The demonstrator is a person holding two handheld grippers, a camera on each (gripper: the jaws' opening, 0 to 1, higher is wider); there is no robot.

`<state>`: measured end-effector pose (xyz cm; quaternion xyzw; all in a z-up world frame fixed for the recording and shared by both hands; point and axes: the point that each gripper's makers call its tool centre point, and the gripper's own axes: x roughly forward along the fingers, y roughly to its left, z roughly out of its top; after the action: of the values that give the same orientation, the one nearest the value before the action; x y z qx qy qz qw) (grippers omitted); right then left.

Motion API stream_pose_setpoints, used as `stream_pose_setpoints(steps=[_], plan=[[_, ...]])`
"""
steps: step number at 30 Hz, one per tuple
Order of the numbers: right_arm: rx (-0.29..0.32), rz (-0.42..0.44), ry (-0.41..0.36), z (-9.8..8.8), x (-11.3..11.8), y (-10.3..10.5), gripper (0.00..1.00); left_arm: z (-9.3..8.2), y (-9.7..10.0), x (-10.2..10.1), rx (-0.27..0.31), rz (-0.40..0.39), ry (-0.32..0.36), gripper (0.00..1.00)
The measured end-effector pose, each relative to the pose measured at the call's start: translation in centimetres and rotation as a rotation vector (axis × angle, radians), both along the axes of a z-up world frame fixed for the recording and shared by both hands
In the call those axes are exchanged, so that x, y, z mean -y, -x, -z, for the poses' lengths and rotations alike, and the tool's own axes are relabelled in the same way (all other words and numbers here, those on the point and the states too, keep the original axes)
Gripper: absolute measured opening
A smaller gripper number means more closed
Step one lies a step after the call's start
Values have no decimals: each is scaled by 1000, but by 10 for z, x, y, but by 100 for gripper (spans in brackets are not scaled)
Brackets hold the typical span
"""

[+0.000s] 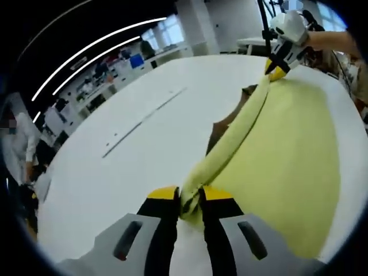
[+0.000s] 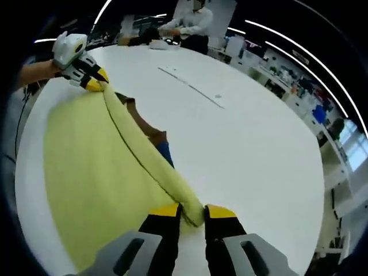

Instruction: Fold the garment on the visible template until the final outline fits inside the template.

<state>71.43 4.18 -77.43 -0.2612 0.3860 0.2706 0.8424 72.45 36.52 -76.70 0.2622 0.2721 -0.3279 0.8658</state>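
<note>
left gripper [image 1: 188,198], right gripper [image 2: 192,211] pinch yellow garment [image 2: 98,167] edge taut.

place: likely open office/lab | cues: strip ceiling lights [image 1: 86,54], cluttered shelving [image 2: 287,77], white table [image 2: 241,132]

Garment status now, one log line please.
left gripper: shut on yellow garment | right gripper: shut on yellow garment | rolled edge lifted taut between them | brown template partly covered | white table

My left hand-held gripper [image 1: 189,198] pinches the yellow garment [image 1: 276,149] at lower centre; the right hand-held gripper [image 1: 277,71] grips its rolled edge upper right, above the white tabletop [image 1: 144,144].
</note>
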Motion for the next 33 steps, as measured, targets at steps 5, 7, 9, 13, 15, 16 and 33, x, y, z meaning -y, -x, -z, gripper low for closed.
stream_pose_setpoints(steps=[5,7,9,13,15,16,33], plan=[[5,-52,41,-2,2,5,21,-1,8,-4,12,32,-31,22],[21,-63,72,-1,6,2,19,1,7,-5,14,34,-49,21],[20,-69,86,1,7,1,18,3,4,-5,22,35,-63,21],[34,-68,80,2,7,-1,14,3,-3,-8,60,38,-117,12],[43,-70,85,4,9,-3,8,2,-4,-7,64,39,-114,6],[48,-68,91,4,11,-3,4,1,-5,-7,65,31,-108,2],[71,276,-211,-4,13,-33,0,7,-29,-18,-16,-300,126,5]])
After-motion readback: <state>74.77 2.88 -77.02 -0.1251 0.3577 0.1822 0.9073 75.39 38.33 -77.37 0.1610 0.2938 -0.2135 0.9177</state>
